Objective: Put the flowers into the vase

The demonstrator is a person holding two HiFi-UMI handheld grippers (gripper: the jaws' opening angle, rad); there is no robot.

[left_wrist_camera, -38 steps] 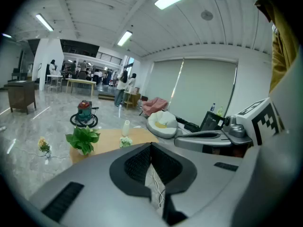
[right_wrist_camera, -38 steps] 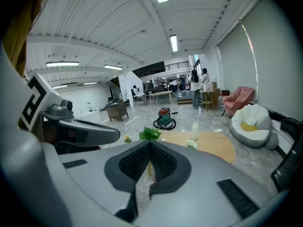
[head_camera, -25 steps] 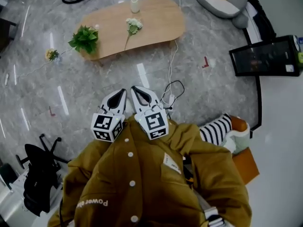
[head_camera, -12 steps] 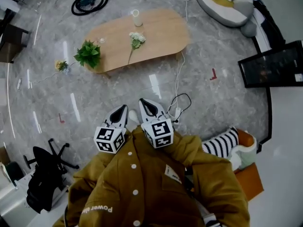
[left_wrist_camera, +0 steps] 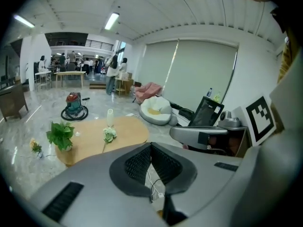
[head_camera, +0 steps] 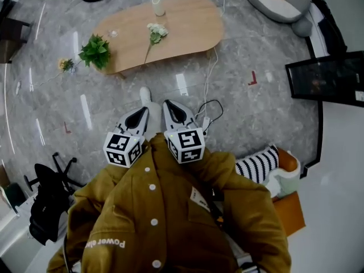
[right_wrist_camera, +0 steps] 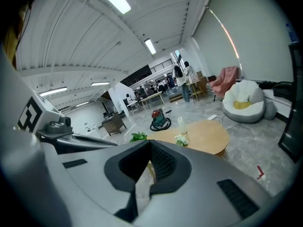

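Head view: the flowers (head_camera: 154, 33) lie on the table (head_camera: 190, 24) at twelve o'clock from both grippers and well apart from them. The stem trails toward six, and the vase (head_camera: 156, 5) stands just beyond. Left gripper (head_camera: 142, 111) and right gripper (head_camera: 168, 104) sit side by side; neither looks clearly nearer.

Left gripper view: jaws pressed together, empty; flowers at ten.

Right gripper view: jaws together on nothing; flowers about three.

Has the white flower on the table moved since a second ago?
No. The white flower lies just on the near side of the vase on the wooden table, as before; only the camera shifted.
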